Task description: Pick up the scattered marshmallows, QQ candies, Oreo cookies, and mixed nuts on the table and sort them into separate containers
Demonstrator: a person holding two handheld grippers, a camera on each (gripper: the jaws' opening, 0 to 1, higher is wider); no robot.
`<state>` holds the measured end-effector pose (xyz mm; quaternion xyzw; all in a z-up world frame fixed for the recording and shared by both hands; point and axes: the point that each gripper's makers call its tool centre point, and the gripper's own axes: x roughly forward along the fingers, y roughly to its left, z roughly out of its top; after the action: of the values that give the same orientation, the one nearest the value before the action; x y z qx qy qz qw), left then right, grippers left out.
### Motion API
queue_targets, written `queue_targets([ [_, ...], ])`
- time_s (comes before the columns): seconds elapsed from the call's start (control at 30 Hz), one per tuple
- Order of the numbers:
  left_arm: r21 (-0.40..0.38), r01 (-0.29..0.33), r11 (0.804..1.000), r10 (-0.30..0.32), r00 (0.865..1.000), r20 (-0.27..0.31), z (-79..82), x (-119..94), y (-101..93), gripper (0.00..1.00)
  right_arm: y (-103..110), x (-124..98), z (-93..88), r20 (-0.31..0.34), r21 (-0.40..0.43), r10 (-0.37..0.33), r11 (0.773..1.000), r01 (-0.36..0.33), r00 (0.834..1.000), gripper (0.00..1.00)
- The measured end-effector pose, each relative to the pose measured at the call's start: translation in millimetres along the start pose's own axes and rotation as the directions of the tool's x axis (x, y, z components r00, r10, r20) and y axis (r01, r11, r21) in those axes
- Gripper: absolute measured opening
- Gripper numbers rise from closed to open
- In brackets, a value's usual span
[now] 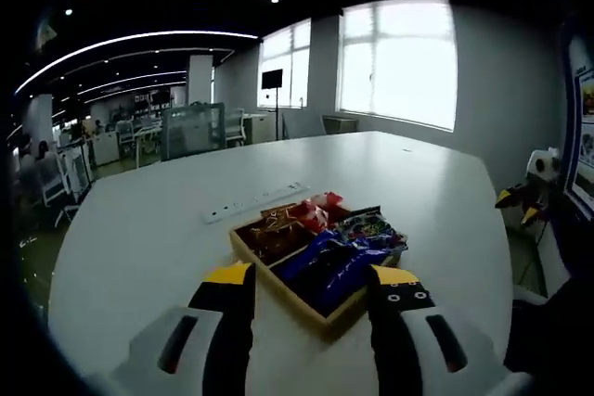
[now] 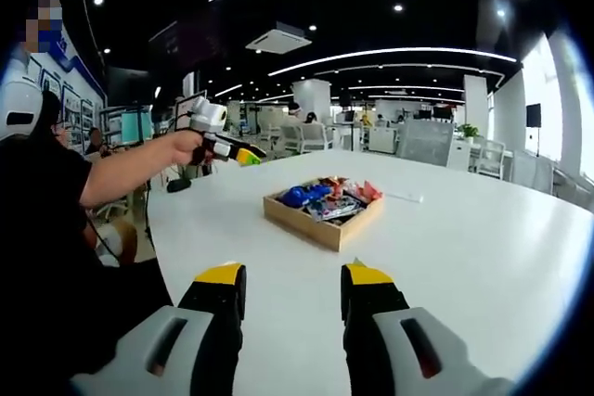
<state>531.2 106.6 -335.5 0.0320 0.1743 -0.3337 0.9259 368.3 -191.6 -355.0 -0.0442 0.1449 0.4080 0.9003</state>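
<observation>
Wooden tray (image 1: 327, 318) already holds the packets, so sorting looks finished; my left tongs (image 1: 311, 289) and right tongs (image 2: 291, 287) hang open, empty, ready to withdraw from the counter (image 2: 464, 229).

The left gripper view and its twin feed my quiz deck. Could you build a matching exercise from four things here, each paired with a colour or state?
Things:
1. wooden tray
2. left gripper
3. power strip
4. table

Descriptions:
A. white, long, lying flat beyond the tray
B. full of snack packets
C. jaws apart, nothing between them
D. broad white surface

Pairs: 1-B, 2-C, 3-A, 4-D
</observation>
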Motion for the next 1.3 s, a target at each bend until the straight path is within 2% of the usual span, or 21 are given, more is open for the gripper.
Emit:
queue_targets([
  [0.33,-0.015,-0.021,1.0,0.022,0.999,0.046,-7.9,-38.2,-6.1,0.54,10.5,7.1,14.0,0.041,-0.037,0.027,0.999,-0.025,0.999,0.37],
  [0.6,-0.013,-0.041,0.999,0.042,0.995,0.089,-10.5,-73.2,-15.9,0.55,16.9,14.4,16.1,0.035,-0.043,0.042,0.998,-0.041,0.998,0.37],
  [0.8,-0.014,-0.068,0.998,0.069,0.99,0.123,-11.5,-102.3,-21.1,0.55,20.1,20.8,17.4,0.031,-0.043,0.053,0.998,-0.051,0.998,0.38],
  [0.87,-0.016,-0.08,0.997,0.081,0.987,0.136,-10.9,-111.1,-17.3,0.56,21.4,23.0,18.4,0.032,-0.044,0.058,0.997,-0.056,0.998,0.38],
  [1.13,-0.016,-0.108,0.994,0.109,0.978,0.176,-12.0,-144.4,-32.5,0.56,26.8,29.8,20.5,0.03,-0.048,0.073,0.996,-0.072,0.997,0.38],
  [1.3,-0.024,-0.119,0.993,0.122,0.972,0.203,-11.2,-161.7,-24.4,0.56,30.6,33.2,21.3,0.03,-0.052,0.083,0.995,-0.081,0.996,0.38],
])
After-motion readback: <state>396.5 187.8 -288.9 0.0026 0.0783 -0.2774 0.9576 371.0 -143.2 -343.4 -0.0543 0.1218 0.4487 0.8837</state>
